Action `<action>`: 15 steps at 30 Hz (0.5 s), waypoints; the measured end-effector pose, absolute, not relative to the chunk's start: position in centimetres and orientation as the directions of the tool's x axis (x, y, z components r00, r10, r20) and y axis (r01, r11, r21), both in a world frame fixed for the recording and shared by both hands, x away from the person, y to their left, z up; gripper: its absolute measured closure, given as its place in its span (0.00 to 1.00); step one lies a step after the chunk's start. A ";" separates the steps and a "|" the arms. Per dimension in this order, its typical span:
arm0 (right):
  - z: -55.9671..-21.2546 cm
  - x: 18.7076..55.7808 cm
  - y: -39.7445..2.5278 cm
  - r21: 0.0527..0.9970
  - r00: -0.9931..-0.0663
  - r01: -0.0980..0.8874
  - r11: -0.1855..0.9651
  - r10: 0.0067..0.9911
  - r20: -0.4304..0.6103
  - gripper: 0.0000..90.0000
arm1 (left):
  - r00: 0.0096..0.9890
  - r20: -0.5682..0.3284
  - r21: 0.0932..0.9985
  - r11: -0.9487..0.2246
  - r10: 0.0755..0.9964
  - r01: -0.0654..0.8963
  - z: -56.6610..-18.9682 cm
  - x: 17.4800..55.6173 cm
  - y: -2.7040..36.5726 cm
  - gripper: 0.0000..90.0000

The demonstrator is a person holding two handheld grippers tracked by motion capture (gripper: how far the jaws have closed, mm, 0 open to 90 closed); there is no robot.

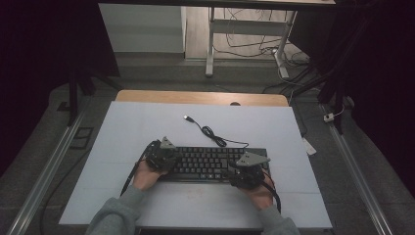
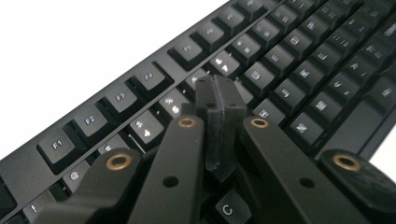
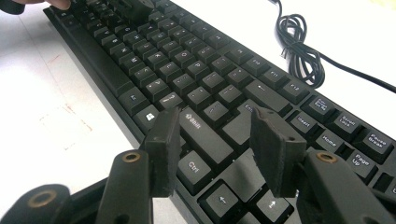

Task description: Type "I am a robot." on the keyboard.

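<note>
High view: coiled cable (image 1: 211,133) behind keyboard (image 1: 210,161); left fingers (image 2: 219,112) pressed together, right fingers (image 3: 163,149) wide.

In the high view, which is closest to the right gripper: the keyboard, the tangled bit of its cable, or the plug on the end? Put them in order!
From the right gripper:
1. Black keyboard, directly under it.
2. Coiled black cable loop, behind the keyboard on the white table.
3. USB plug, farthest back, toward the left.

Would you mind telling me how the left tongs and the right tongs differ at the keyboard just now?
The left tongs have their jaws pressed together, while the right tongs have jaws spread apart. The left tongs sit over the letter and number rows at the keyboard's left end; the right tongs sit over the Shift and Ctrl keys near its right end. Both are black, hand-held, and grip nothing.
</note>
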State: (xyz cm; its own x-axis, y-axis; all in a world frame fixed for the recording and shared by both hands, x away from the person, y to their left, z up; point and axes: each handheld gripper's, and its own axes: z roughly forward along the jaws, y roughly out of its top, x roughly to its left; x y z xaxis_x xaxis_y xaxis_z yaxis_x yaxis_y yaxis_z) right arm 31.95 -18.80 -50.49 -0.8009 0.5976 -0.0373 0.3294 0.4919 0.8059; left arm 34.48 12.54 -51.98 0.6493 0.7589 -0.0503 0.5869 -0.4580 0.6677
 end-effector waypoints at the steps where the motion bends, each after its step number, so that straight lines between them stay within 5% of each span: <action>1: -50.5 32.0 -18.8 0.806 -0.801 0.329 0.493 0.597 -0.039 0.59 | 0.651 -0.050 0.669 -0.458 0.758 0.585 -52.0 34.5 12.5 0.99; 11: -50.4 31.9 -19.0 0.814 -0.801 0.329 0.479 0.598 -0.027 0.59 | 0.631 -0.081 0.760 -0.361 0.772 0.540 -49.6 32.9 14.3 0.98; 15: -50.4 32.0 -19.1 0.814 -0.800 0.331 0.477 0.600 -0.026 0.59 | 0.624 -0.118 0.775 -0.321 0.773 0.544 -49.2 31.8 15.2 0.77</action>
